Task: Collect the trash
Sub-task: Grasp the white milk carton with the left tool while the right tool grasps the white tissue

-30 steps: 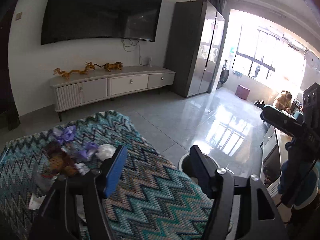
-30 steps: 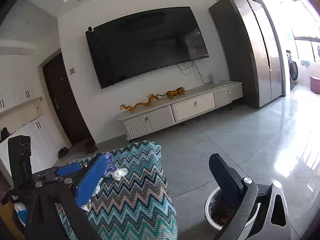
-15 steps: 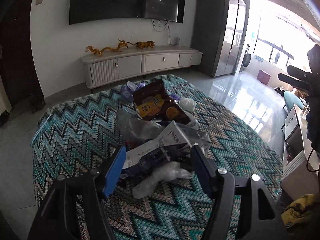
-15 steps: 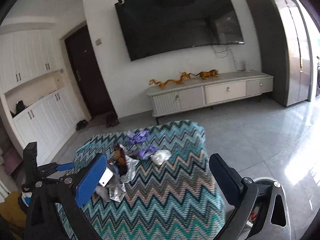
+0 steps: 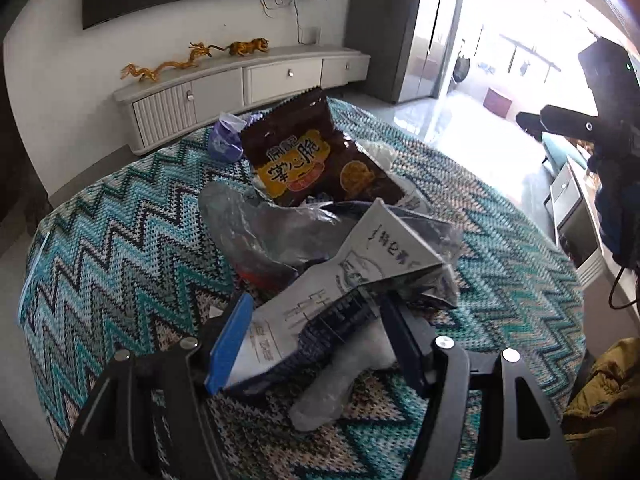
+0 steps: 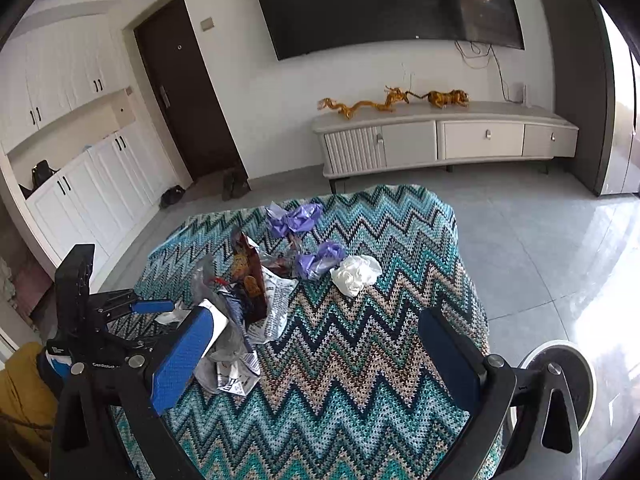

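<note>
1. Surface: a counter [image 6: 360, 380] under a zigzag knit cloth in teal, tan and black. Floor is glossy grey tile.
2. Room: white wall with a large dark TV [image 6: 384, 4]; below it a low pale cabinet [image 6: 444, 140] carrying gold figurines [image 6: 392, 100]. Dark door [image 6: 180, 92] and white cupboards to the left in the right wrist view; bright windows to the right in the left wrist view.
3. Trash sits in a loose pile on the cloth: a brown snack bag [image 5: 316, 156] tilted up at the back, a grey crumpled plastic bag [image 5: 260, 228] in front of it, and a grey-white printed wrapper [image 5: 340, 292] nearest the left camera.
4. Also on the cloth: purple wrappers [image 6: 308, 240] and a white crumpled wad [image 6: 356, 274], just beside the pile on the cabinet side (seen best from the right wrist).
5. A round white bin [image 6: 560, 376] stands on the floor by the counter's edge.
6. Left gripper [image 5: 316, 344]: jaws about half open, straddling the near end of the printed wrapper. The blue pad lies against the wrapper's edge; the other pad looks apart from it. No firm grip visible.
7. Right gripper [image 6: 320, 356]: jaws wide apart, nothing between them, over bare cloth with the pile off its left finger.
</note>
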The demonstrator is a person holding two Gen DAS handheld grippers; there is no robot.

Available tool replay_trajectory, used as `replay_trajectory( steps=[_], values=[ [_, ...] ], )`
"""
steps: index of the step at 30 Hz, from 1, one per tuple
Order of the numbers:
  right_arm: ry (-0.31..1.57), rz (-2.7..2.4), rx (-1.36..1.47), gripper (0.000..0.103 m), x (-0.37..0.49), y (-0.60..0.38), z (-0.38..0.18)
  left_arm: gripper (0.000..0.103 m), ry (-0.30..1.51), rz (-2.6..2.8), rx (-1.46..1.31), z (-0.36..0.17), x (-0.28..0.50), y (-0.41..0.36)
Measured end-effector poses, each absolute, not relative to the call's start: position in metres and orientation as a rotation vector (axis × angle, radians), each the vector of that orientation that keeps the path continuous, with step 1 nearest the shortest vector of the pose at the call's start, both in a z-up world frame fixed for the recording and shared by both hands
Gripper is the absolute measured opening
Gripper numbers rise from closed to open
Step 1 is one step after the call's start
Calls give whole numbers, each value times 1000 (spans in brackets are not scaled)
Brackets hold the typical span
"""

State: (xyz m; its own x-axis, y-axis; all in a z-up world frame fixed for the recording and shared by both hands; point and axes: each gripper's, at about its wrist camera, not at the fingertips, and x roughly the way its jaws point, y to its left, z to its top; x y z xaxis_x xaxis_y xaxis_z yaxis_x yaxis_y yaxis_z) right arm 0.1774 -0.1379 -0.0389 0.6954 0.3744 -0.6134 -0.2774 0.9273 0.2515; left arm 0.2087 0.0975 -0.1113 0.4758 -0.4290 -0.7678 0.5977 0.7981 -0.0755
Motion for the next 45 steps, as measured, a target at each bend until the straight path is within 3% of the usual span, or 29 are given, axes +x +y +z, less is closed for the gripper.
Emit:
replay_trajectory(
  steps=[13,15,18,23,31,45],
  values=[
    [825,353,144,99,259,-139,-95,63,926,-682,254,-136,230,81],
    [837,355,143,97,273,-137,-102,49,925,-690,236,-135,231,82],
    [863,365,131,91,293,-131,-115,39,916,-694,214,-131,229,85],
    [908,370,132,73,320,-122,-140,33,904,-680,173,-126,224,91],
    [929,379,139,27,326,-122,-154,33,866,-662,103,-104,208,106],
    [819,418,178,24,235,-151,-104,33,744,-561,30,-45,156,134]
  ],
)
